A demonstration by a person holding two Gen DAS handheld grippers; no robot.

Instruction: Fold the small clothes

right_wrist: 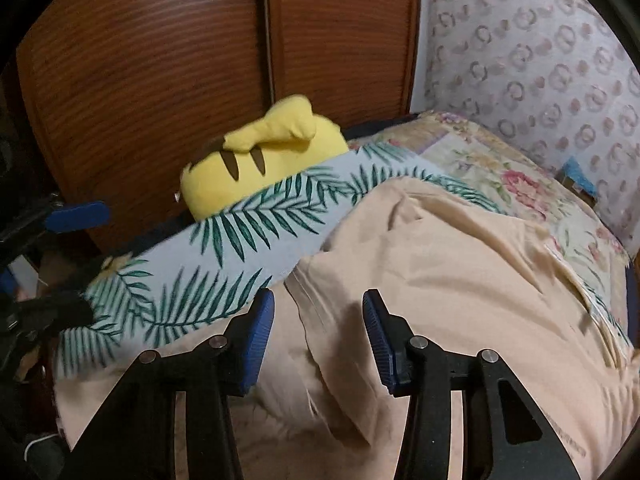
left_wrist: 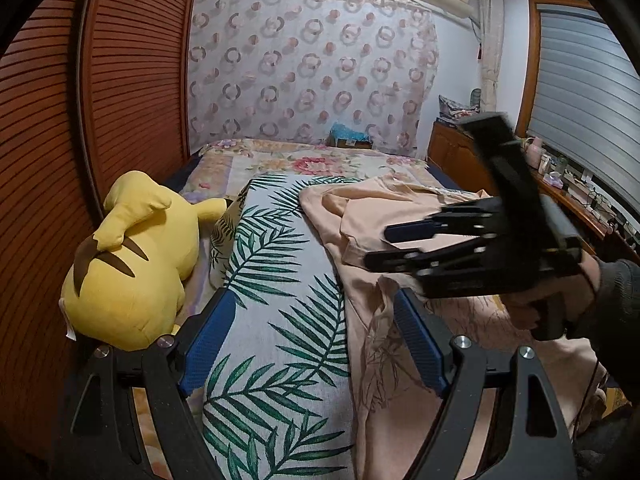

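Observation:
A peach T-shirt (left_wrist: pixel 400 208) with a faint line print lies rumpled across the bed, partly over a leaf-print cover (left_wrist: pixel 276 264). My left gripper (left_wrist: pixel 316 340) stands open low over the seam between cover and shirt, its right pad at the shirt's edge and nothing pinched. My right gripper (left_wrist: pixel 390 245), held by a hand in a dark sleeve, hovers over the shirt's upper part. In the right wrist view the right gripper (right_wrist: pixel 318 320) has its jaws partly apart above the T-shirt (right_wrist: pixel 440 272); the pads press on nothing. One of the left gripper's blue fingers (right_wrist: pixel 78 210) shows at the left edge.
A yellow plush toy (left_wrist: pixel 132 264) lies at the bed's left side against louvred wooden doors (left_wrist: pixel 60 140). A floral bedspread (left_wrist: pixel 312 160) covers the far half, with a patterned curtain (left_wrist: pixel 312 64) behind. A wooden cabinet (left_wrist: pixel 456 152) with small items stands at the right.

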